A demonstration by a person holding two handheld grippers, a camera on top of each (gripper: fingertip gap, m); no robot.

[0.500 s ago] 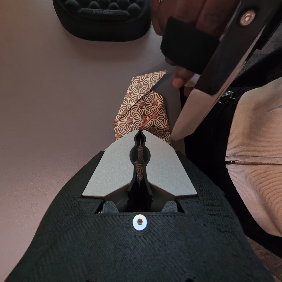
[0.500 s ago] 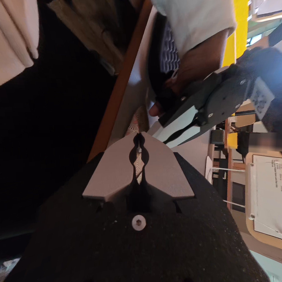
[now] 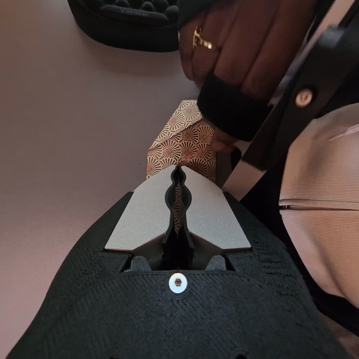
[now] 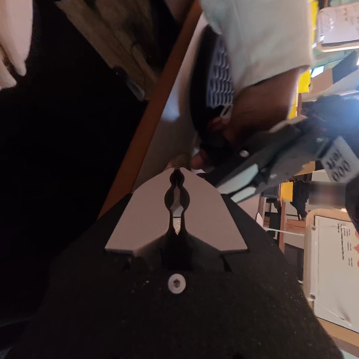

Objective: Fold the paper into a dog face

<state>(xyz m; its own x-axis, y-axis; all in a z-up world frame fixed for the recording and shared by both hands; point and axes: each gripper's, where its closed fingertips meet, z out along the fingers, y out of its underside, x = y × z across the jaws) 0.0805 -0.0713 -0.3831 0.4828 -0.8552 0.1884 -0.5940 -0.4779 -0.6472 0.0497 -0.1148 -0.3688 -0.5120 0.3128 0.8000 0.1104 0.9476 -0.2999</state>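
The folded paper (image 3: 180,143), brown with a pale flower pattern, lies on the pale table (image 3: 58,116) just past my left gripper (image 3: 178,168). The left gripper is shut on the paper's near part, and a strip of paper shows in the slot between its fingers. My right gripper (image 4: 177,169) is shut, with patterned paper (image 4: 177,225) showing in its slot. In the left wrist view it comes in from the upper right (image 3: 242,174), and a hand (image 3: 223,58) holding it covers the paper's far right corner. The left gripper (image 4: 242,174) shows blurred in the right wrist view.
A black knobbly pad (image 3: 124,23) lies at the table's far side. The table's brown wooden edge (image 4: 151,124) runs beside the paper. A person's beige clothing (image 3: 320,194) is close on the right. Shelves and boxes stand in the blurred background.
The hand with the right gripper has moved down and left over the paper's far right corner. The right wrist view has come closer to the left gripper. Both grippers stay shut.
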